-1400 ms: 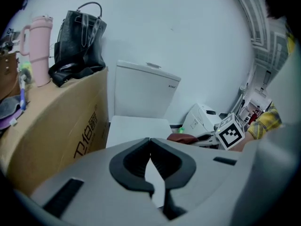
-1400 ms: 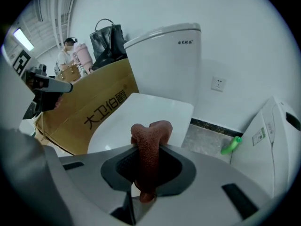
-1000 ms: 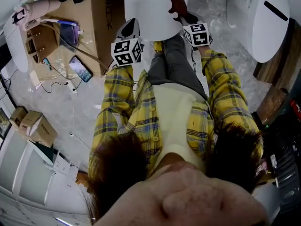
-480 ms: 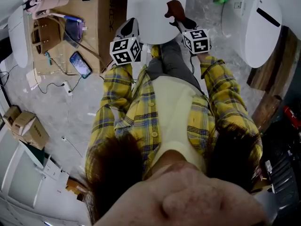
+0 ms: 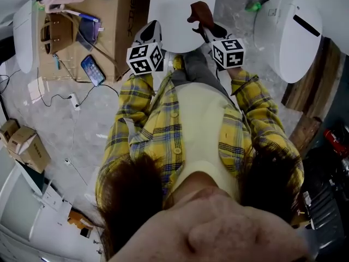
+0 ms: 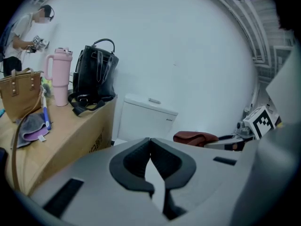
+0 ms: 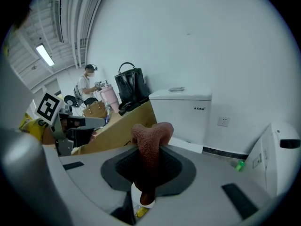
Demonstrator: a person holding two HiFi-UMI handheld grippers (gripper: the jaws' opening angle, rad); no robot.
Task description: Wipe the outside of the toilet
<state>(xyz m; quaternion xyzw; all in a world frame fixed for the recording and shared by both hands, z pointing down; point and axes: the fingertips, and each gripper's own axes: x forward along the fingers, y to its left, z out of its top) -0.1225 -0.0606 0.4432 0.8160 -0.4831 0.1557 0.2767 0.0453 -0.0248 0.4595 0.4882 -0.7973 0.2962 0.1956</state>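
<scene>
Right gripper (image 7: 149,168) is clamped on a brown terry cloth (image 7: 151,138) — soft, floppy and probably very light, pinched mid-fold with the fuzzy end poking up past the jaws. Left gripper (image 6: 150,149) is closed with nothing in it. The toilet (image 7: 181,113) sits straight ahead of the right gripper, beyond the cloth — hard glossy white, boxy tank, likely slick to wipe.
</scene>
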